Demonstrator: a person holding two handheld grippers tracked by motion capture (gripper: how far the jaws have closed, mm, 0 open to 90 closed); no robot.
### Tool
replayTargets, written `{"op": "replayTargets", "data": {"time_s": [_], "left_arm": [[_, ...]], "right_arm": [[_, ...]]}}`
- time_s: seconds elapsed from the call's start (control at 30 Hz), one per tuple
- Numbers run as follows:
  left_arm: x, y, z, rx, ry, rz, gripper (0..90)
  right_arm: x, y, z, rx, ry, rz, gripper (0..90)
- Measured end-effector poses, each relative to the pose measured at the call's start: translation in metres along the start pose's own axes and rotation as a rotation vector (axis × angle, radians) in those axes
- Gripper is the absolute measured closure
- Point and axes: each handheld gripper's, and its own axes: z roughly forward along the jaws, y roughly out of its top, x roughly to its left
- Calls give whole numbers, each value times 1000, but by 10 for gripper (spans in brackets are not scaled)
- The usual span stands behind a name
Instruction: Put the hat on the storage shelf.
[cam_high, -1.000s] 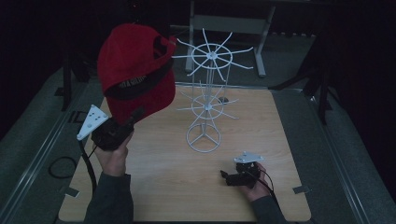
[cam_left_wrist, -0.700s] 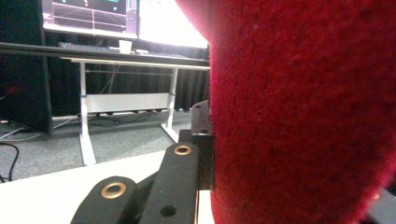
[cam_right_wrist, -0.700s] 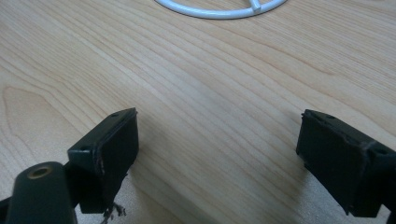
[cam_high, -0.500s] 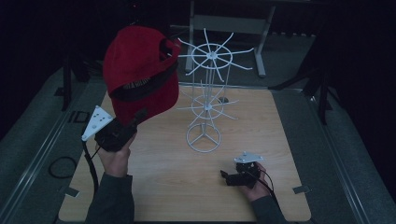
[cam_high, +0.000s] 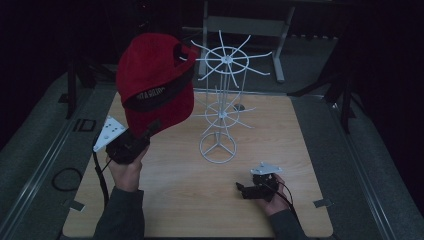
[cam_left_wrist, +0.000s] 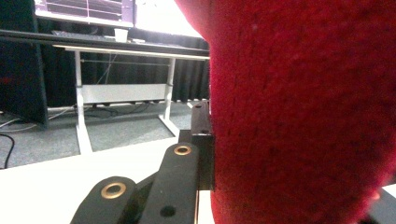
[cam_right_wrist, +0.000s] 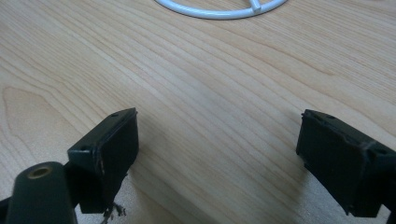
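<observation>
A red cap (cam_high: 155, 80) with a dark band is held up in the air over the table's left side, brim downward. My left gripper (cam_high: 148, 129) is shut on the brim from below. In the left gripper view the cap's red cloth (cam_left_wrist: 303, 112) presses against one black finger (cam_left_wrist: 201, 135), and the other finger is hidden behind the cloth. A white wire rack (cam_high: 222, 100) with spoked arms stands mid-table, just right of the cap. My right gripper (cam_high: 242, 190) rests low at the front right of the table, open, with bare wood between its jaws (cam_right_wrist: 217, 154).
The wooden table (cam_high: 175, 200) has the rack's ring base (cam_right_wrist: 219, 11) ahead of the right gripper. A white-legged desk (cam_left_wrist: 121, 88) stands beyond the table's far edge. A cable loop (cam_high: 65, 179) lies on the grey floor at the left.
The left hand has drifted slightly to the right with the cap, bringing it closer to the rack's top spokes. The right gripper has stayed where it was.
</observation>
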Motion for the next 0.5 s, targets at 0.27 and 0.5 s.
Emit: {"op": "replayTargets", "data": {"time_s": [0.27,0.5], "left_arm": [[1,-6,1,9,-5,-12,839],[1,-14,2,24,-3,-23,839]], "right_arm": [[0,0,0,0,0,0,128],[0,0,0,0,0,0,128]]}}
